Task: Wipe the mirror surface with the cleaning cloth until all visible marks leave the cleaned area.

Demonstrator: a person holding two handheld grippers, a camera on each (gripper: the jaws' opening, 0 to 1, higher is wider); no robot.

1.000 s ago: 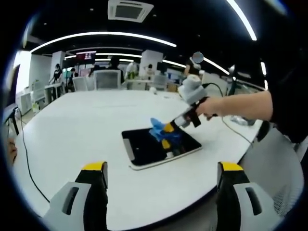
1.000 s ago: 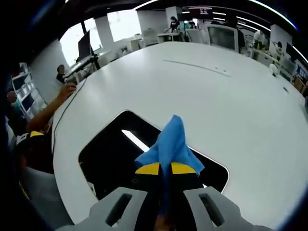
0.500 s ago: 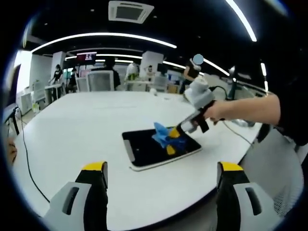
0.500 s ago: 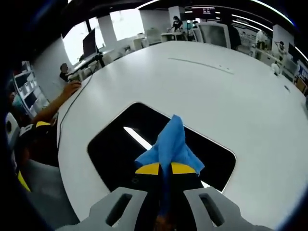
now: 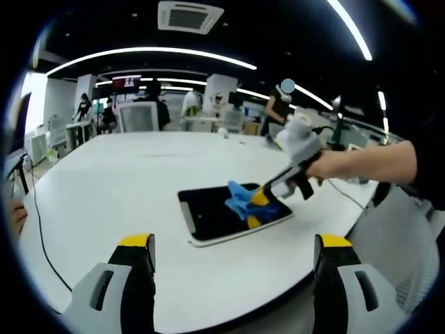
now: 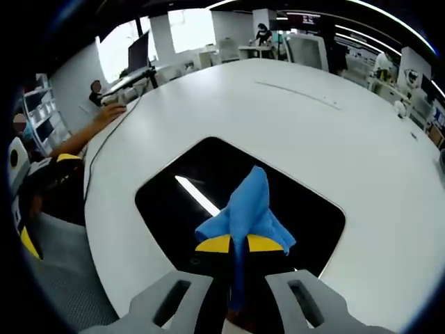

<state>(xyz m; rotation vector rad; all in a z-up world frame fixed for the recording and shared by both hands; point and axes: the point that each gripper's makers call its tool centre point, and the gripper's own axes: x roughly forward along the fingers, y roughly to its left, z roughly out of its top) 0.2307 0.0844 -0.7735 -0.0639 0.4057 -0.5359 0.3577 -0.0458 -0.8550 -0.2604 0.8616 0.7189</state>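
A dark rectangular mirror [image 5: 212, 212] [image 6: 208, 188] with a pale rim lies flat on the white table [image 5: 118, 188]. In the right gripper view my right gripper [image 6: 236, 245] is shut on a blue cleaning cloth [image 6: 245, 212], whose bunched end hangs over the mirror's near part. In the left gripper view that same gripper [image 5: 256, 209], held by a hand from the right, presses the blue cloth [image 5: 240, 200] onto the mirror's right end. My left gripper [image 5: 233, 245] stands open low over the table's near edge, short of the mirror, nothing between its jaws.
A black cable [image 5: 38, 240] runs along the table's left side. Another person's arm [image 6: 94, 132] rests at the table's left edge in the right gripper view. Office chairs [image 5: 142, 115] and people stand beyond the far side of the table.
The right gripper with the cloth has slid rightward along the mirror toward its right end. The left gripper has stayed put and open.
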